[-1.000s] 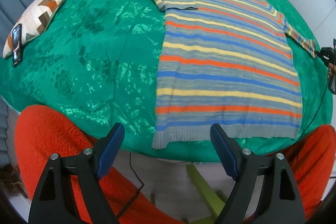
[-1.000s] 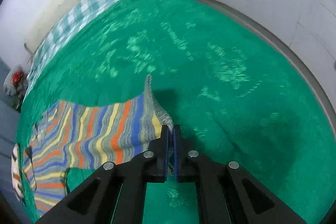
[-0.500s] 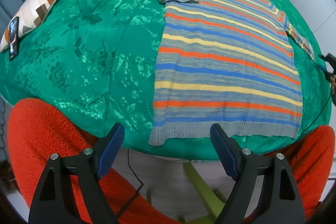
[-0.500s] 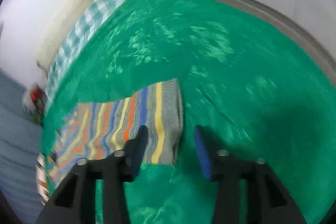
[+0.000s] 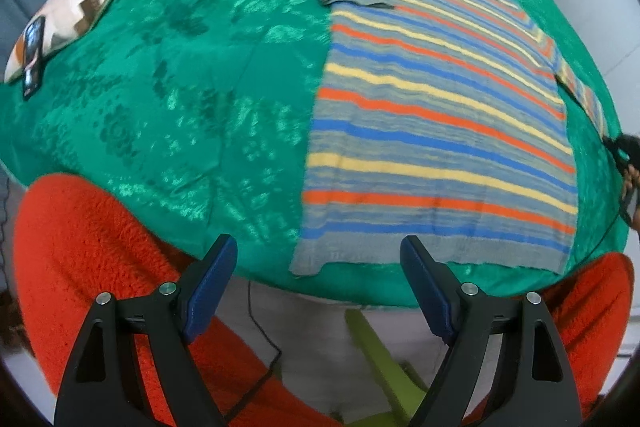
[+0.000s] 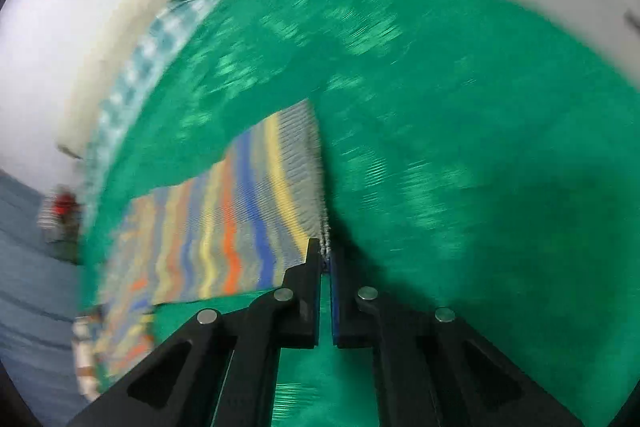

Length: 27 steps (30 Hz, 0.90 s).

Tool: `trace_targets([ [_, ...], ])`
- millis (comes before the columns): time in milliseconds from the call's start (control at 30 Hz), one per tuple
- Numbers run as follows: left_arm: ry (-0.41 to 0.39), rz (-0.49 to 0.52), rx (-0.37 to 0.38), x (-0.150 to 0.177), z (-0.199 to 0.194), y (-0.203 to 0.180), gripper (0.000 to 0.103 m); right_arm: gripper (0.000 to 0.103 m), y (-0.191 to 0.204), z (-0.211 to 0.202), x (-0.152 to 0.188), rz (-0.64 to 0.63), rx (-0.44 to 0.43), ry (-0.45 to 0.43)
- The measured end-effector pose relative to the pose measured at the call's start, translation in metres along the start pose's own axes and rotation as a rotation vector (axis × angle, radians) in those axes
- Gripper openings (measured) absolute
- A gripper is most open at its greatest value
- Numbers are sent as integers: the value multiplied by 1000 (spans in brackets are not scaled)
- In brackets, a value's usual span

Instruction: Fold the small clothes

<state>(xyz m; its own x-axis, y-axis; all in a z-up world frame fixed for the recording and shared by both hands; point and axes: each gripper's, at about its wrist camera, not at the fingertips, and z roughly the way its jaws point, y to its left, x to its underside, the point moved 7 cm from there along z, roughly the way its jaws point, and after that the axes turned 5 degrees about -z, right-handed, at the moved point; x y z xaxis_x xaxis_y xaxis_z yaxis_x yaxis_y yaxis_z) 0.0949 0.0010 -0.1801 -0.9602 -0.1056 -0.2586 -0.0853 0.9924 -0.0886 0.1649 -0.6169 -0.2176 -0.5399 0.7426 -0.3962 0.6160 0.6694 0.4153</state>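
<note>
1. Knitwear first: the striped sweater (image 5: 436, 115) lies flat, face up, on the green bedspread (image 5: 180, 75), filling the 1 to 4 o'clock part of the left wrist view, hem toward me and neck at the far end. I judge it light, soft and limp, with a stretchy knit that will sag and drag instead of holding a line.

2. My right gripper (image 6: 325, 259) is pressed together, pinching the ribbed cuff of the right sleeve (image 6: 296, 179). The frame is smeared, so I cannot tell how deep the bite is.

3. My left gripper (image 5: 318, 263) is spread wide and holds nothing. It hangs off the near edge of the bed, with the sweater's hem corner (image 5: 306, 267) just past its tips at 12 o'clock.

4. Best holds, as I judge them: ribbed cuffs, hem corners and shoulder seams, where the knit is doubled and will slip less.

5. Edges: the hem sits close to the bed's near edge, so a pull toward me could slide the garment off.

6. Room: bare bedspread runs from 9 to 12 o'clock of the sweater. A patterned pillow (image 5: 88, 3) with a dark phone (image 5: 32, 59) on it lies well apart at 10 o'clock. Beyond the sleeve the right view shows open spread.
</note>
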Motion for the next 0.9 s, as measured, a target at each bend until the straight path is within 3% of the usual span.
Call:
trace_targets([
  [267,7,55,-11,1,4,-1,85,4,8,1,-2,-110,64,-10],
  [333,-18,84,-22,-7,-3,2,85,17,12,-4,0,-150,52,-13],
  [500,-198,156,-3,-76,-49,12,85,47,9,-42,17,-263,164,-34],
  [567,-277,204,21,-110,-65,3,87,49,14,-65,30,-326,169,-44],
  [633,-309,227,98,-146,-60,-6,95,49,25,-89,45,-397,148,-52],
  [667,-296,213,107,-155,-52,-6,93,49,31,-101,53,-427,137,-63],
  [733,-280,173,74,-175,-27,-7,76,56,43,-126,72,-495,134,-92],
  [800,-324,386,34,-177,-8,-39,76,64,50,-141,90,-533,137,-117],
  [900,-397,739,-143,-169,25,-82,76,64,54,-154,122,-568,120,-116],
])
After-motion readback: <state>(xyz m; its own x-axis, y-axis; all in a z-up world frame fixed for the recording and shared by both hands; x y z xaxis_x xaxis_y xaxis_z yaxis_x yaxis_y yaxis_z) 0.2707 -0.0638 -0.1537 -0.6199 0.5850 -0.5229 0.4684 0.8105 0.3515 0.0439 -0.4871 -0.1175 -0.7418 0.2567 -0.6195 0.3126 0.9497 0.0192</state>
